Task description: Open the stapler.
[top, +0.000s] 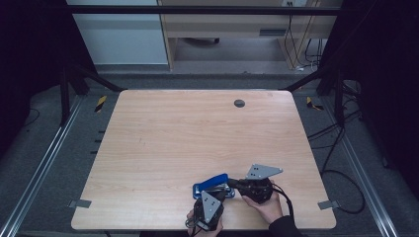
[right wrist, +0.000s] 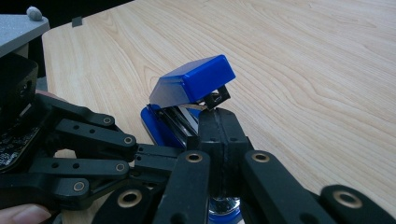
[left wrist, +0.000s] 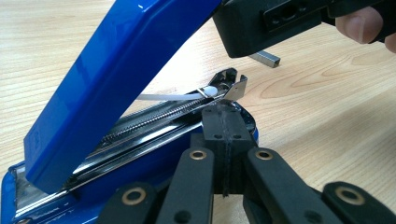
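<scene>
Blue stapler [top: 211, 183] near the table's [top: 163, 143] front edge, lid swung up, left gripper [left wrist: 223, 122] just behind it, jaws pressed together, empty, tips at the open magazine, right gripper [right wrist: 219, 128] level beside the stapler, jaws closed, holding nothing, small staple strip [left wrist: 265, 59] just past the stapler.

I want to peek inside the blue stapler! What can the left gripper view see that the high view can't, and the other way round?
Left gripper view alone: the metal track with its spring under the raised blue lid, and a small strip of staples lying on the wood.

High view alone: the whole table, a round dark spot near its far edge, the floor and cables around it, and the person's hands.

Both: the blue stapler with its lid up, the left gripper, jaws together at the stapler's front end, and the right gripper by the lid.
</scene>
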Available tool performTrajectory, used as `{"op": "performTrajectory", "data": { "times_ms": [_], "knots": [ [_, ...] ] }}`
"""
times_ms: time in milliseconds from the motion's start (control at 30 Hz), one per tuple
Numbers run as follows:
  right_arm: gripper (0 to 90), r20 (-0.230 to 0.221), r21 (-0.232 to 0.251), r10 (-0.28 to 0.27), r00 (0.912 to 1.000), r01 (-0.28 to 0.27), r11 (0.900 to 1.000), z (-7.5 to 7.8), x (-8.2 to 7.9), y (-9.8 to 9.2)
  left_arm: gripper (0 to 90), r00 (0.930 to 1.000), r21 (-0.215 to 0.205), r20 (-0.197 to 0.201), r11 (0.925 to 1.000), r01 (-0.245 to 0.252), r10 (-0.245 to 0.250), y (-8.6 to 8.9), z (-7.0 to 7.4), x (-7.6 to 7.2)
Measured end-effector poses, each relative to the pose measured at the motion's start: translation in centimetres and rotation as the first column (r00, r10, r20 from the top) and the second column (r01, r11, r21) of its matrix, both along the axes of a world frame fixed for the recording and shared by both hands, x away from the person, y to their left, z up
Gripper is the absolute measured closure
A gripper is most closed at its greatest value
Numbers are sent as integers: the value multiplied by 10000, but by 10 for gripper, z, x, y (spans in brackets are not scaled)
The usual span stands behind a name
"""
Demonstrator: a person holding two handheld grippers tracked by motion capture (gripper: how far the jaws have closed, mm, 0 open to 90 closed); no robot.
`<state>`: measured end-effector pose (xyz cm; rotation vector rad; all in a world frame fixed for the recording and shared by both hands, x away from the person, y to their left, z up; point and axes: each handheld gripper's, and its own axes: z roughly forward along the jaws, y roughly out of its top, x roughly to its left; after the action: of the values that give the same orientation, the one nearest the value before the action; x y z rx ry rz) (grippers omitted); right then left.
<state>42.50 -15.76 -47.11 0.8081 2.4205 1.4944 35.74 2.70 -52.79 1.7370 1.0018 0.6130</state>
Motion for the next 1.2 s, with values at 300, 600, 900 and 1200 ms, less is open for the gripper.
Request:
{"op": "performTrajectory", "data": {
  "times_ms": [300,600,900,1200],
  "knots": [
    [900,63,161,125,9999,-126,9998,4,1,4,900,10000,-19,21,10000,-17,17,0,0,0],
    [900,53,206,71,10000,-72,9998,8,4,15,900,10000,-75,39,10000,-7,7,1,-1,-1],
    [900,223,197,217,9995,-222,9996,11,3,17,900,10000,-44,66,10000,-33,34,0,-1,-1],
    [900,214,323,217,9995,-224,9992,13,4,22,900,10000,-34,59,10000,-21,21,0,-1,-1]
  ]
}}
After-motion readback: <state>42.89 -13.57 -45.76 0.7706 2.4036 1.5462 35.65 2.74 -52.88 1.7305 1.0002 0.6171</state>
